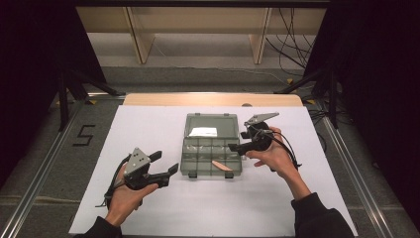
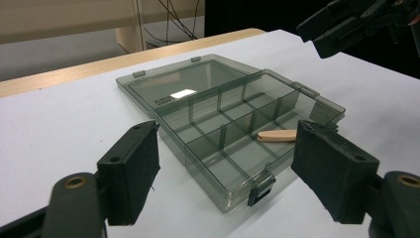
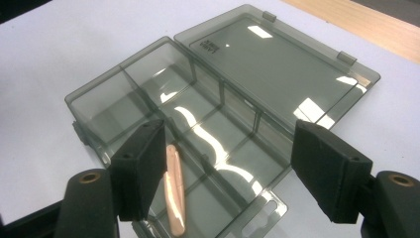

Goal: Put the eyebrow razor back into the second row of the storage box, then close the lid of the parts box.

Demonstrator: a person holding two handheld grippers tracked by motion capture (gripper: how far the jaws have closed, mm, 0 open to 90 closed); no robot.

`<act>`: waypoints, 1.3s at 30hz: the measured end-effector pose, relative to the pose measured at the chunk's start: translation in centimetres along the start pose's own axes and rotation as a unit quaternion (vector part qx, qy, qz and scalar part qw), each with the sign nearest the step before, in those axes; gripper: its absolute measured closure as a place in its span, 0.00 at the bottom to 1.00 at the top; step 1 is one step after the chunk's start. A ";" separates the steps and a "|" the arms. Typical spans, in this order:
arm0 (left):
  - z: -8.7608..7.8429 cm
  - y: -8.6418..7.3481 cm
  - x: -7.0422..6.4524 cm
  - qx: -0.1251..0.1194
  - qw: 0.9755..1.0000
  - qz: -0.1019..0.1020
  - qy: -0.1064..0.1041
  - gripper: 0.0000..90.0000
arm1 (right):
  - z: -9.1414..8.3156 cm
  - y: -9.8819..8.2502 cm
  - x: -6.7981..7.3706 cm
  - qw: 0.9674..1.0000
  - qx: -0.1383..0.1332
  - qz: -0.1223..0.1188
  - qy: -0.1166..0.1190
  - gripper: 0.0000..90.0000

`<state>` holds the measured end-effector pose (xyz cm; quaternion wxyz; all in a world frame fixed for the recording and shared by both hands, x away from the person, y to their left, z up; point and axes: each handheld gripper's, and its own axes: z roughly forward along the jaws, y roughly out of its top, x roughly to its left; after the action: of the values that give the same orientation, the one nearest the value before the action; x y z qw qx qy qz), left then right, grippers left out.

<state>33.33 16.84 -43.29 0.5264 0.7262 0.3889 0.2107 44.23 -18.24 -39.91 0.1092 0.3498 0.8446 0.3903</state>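
Left tool (image 1: 166, 163) gaping, empty | right tool (image 1: 236, 140) gaping, empty | wooden stick (image 3: 174, 191) half-hidden behind jaw | organizer box (image 1: 198, 148) open on table (image 1: 148, 129)

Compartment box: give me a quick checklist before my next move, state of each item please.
1. Compartment box lid open, lying flat: ok.
2. Wooden stick inside a front compartment: ok.
3. Right gripper open, nothing between jaws: ok.
4. Left gripper open, apart from the box: ok.
5. Stick lying fully flat in its compartment: cannot tell.
6. Other compartments free of parts: ok.
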 end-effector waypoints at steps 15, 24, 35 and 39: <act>1.1 0.3 0.2 0.013 1.000 -0.014 -0.008 0.29 | -0.2 -0.5 -1.8 0.999 -0.015 0.042 0.002 0.33; 2.3 0.5 0.4 0.036 0.999 -0.015 -0.017 0.31 | 0.0 -0.8 -2.6 0.999 -0.012 0.053 -0.003 0.32; 3.9 0.9 0.4 0.067 0.997 -0.022 -0.017 0.32 | 0.2 -1.1 -3.3 0.998 -0.011 0.065 -0.007 0.32; 4.5 1.0 0.5 0.084 0.996 -0.019 -0.015 0.32 | 0.2 -1.2 -3.6 0.998 -0.011 0.068 -0.011 0.32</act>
<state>37.20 14.33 -44.02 0.4733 0.7635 0.4108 0.1560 46.36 -21.08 -41.21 0.0957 0.4094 0.8133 0.4023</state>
